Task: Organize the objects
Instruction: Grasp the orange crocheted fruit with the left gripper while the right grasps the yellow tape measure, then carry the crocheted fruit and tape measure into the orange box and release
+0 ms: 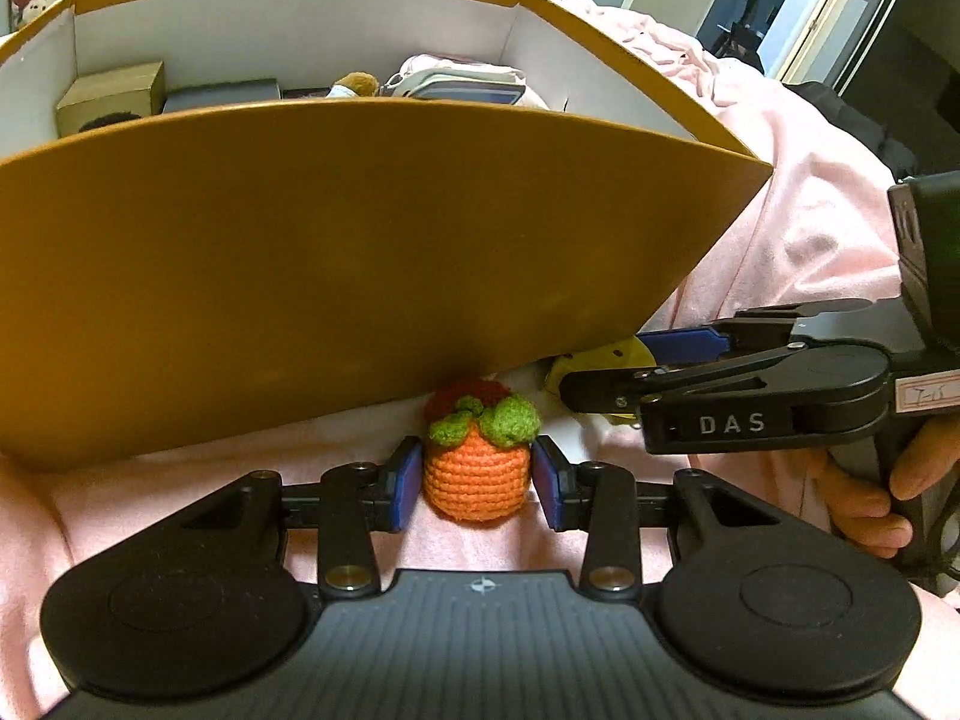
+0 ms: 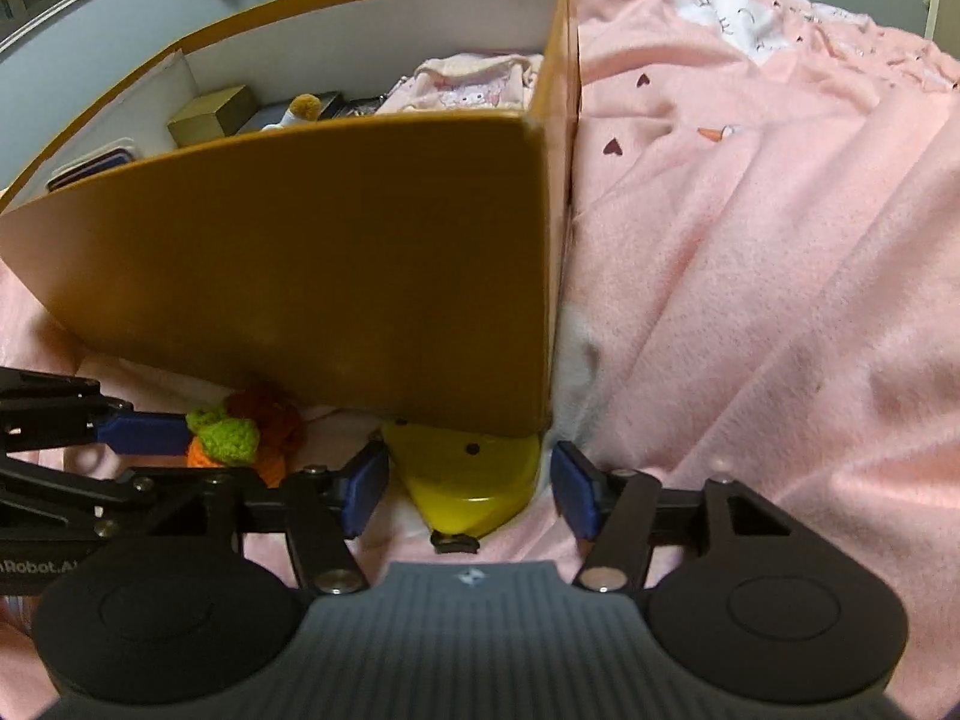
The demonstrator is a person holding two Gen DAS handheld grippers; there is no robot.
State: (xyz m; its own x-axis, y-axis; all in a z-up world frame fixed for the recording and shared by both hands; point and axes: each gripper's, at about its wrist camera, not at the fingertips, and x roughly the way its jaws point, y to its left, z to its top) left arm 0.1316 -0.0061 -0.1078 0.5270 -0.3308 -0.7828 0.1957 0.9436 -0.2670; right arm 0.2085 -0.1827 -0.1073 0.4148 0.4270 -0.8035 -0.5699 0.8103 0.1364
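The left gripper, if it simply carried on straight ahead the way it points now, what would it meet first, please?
The left gripper would first meet the orange crocheted toy already sitting between its open blue pads. Pushing further, it would probably run into the brown box's near wall just behind, though depth there is hard to judge.

Our left gripper and right gripper are black, with blue pads, brass-coloured rivets and white "DAS" lettering.
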